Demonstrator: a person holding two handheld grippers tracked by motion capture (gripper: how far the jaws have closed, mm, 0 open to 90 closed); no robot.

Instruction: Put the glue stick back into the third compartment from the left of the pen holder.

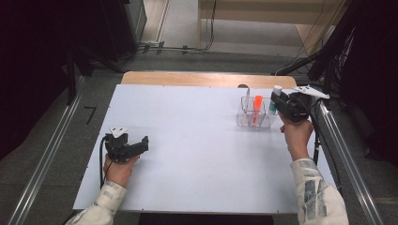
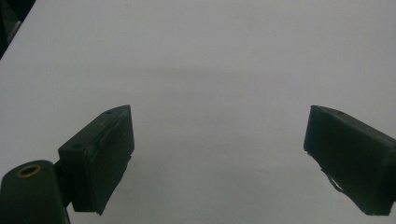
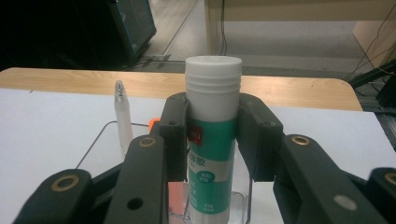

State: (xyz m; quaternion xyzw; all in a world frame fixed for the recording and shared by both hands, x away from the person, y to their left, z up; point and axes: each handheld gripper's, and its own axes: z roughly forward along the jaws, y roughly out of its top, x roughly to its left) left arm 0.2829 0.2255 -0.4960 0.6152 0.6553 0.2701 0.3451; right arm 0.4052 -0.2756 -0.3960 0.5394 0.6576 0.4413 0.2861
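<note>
Glue stick [image 3: 211,140] is showing a white cap and teal-green label beside the clear organizer [image 1: 244,123]. Orange marker [image 1: 257,108] and white pen [image 3: 123,122] are standing in that organizer. Black right gripper [image 3: 212,135]. Table [image 1: 187,140] is looking pale white.

White tabletop [image 1: 187,140] over a wooden board [image 1: 187,78]; clear compartmented organiser [image 1: 256,121] standing near its far right corner

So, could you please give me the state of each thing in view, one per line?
Glue stick: upright, capped, clamped by the right gripper over the organizer.
Pen: standing in the organizer.
Orange marker: standing in the organizer.
Organizer: upright on the table.
Left gripper: open, holding nothing.
</note>
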